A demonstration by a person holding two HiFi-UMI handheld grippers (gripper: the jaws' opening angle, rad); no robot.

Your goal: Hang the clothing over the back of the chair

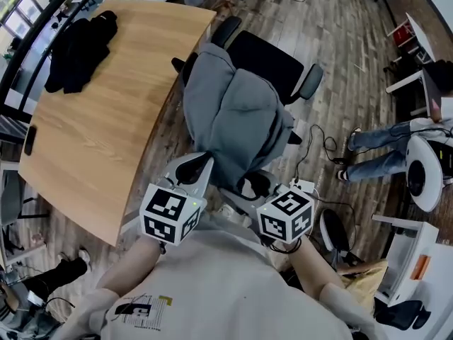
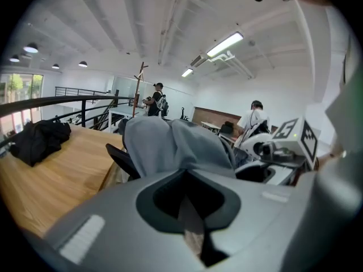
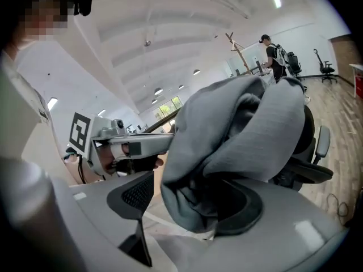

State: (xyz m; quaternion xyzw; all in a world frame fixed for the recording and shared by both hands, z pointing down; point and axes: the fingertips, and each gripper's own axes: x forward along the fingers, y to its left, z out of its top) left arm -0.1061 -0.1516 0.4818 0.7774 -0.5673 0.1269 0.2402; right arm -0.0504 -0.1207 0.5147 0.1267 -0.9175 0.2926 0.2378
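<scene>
I read this as an open-plan office, loft style: big wooden desk (image 1: 92, 140), black swivel office chair (image 1: 272, 62) on plank floor (image 1: 333, 20), cables (image 1: 327, 144) trailing, strip lights (image 2: 225, 44) on a white ceiling (image 2: 130, 21), black railing (image 2: 57, 100), spare swivel chair (image 3: 325, 68) and a person (image 2: 253, 117) seated further back

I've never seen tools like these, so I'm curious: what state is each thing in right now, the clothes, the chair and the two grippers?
grey garment: draped over the back of the chair, bunched up.
chair: beside the table, seat bare.
black clothing: crumpled on the table.
left gripper: jaws close together, empty.
right gripper: jaws apart, garment's edge hanging between them, not pinched.
</scene>
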